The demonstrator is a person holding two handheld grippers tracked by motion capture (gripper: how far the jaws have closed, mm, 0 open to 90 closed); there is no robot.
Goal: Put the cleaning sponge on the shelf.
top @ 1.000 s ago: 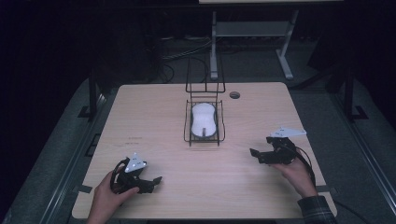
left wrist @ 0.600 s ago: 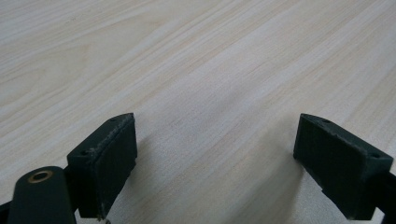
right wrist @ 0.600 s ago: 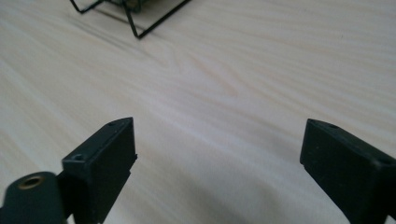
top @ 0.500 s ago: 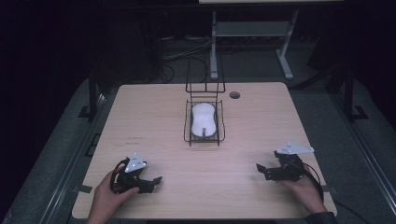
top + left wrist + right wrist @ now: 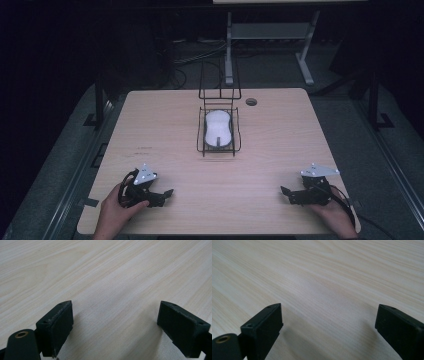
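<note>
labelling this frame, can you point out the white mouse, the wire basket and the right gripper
white mouse (image 5: pixel 218 128), high view, middle of its back
wire basket (image 5: pixel 218 151), high view, near rim
right gripper (image 5: pixel 286 193), high view, between its open jaw tips

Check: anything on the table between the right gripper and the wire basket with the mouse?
Nothing. In the high view, bare wood runs from the right gripper to the wire basket.

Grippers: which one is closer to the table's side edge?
The right gripper. Its hand sits by the table's right edge; the left gripper lies further in.
</note>
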